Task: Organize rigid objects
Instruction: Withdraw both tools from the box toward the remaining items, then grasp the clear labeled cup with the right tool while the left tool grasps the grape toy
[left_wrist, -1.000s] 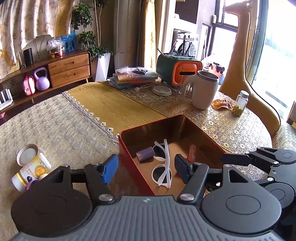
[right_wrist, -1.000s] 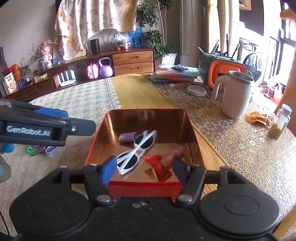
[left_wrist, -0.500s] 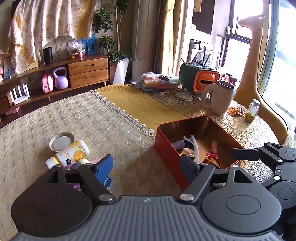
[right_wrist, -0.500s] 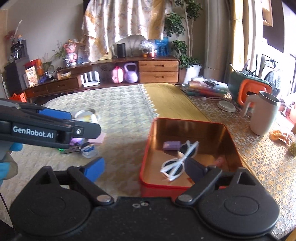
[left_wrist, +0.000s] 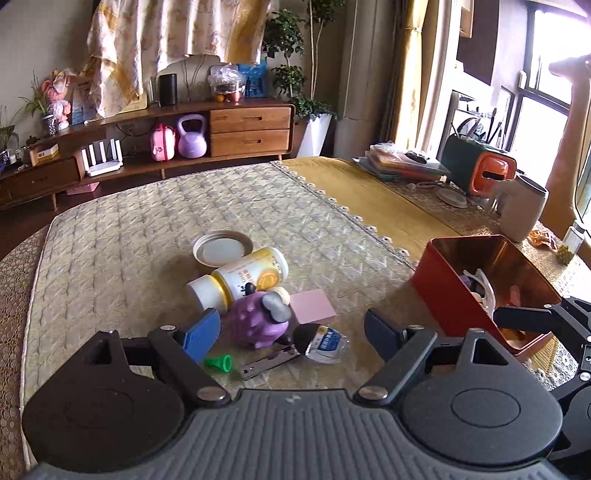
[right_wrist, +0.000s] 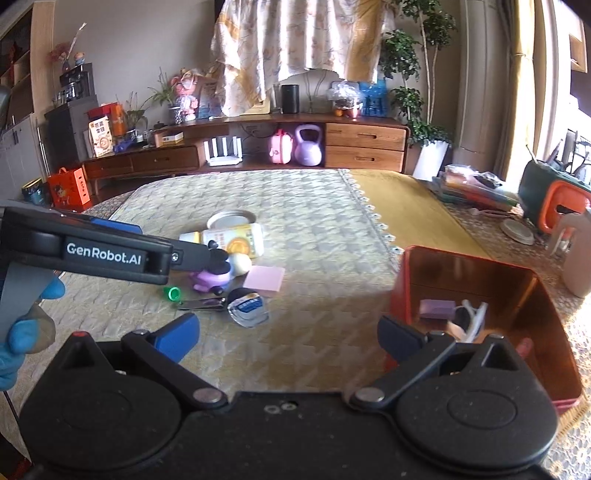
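A red tin sits at the right, with white sunglasses and a small purple box inside. To its left lies a pile: a yellow-white bottle, a round lid, a purple toy, pink sticky notes, a green cap, a nail clipper and a clear packet. My left gripper hangs just before the toy, jaws opening, gripping nothing. My right gripper hovers nearer, between pile and tin, jaws opening, empty.
A grey mug, a green-and-orange holder, stacked books and a small jar stand along the table's far right. A wooden sideboard lies beyond the table. A blue-gloved hand holds the left gripper.
Both grippers have swung left, away from over the red tin and toward the pile of small objects. Their jaws have spread wider.
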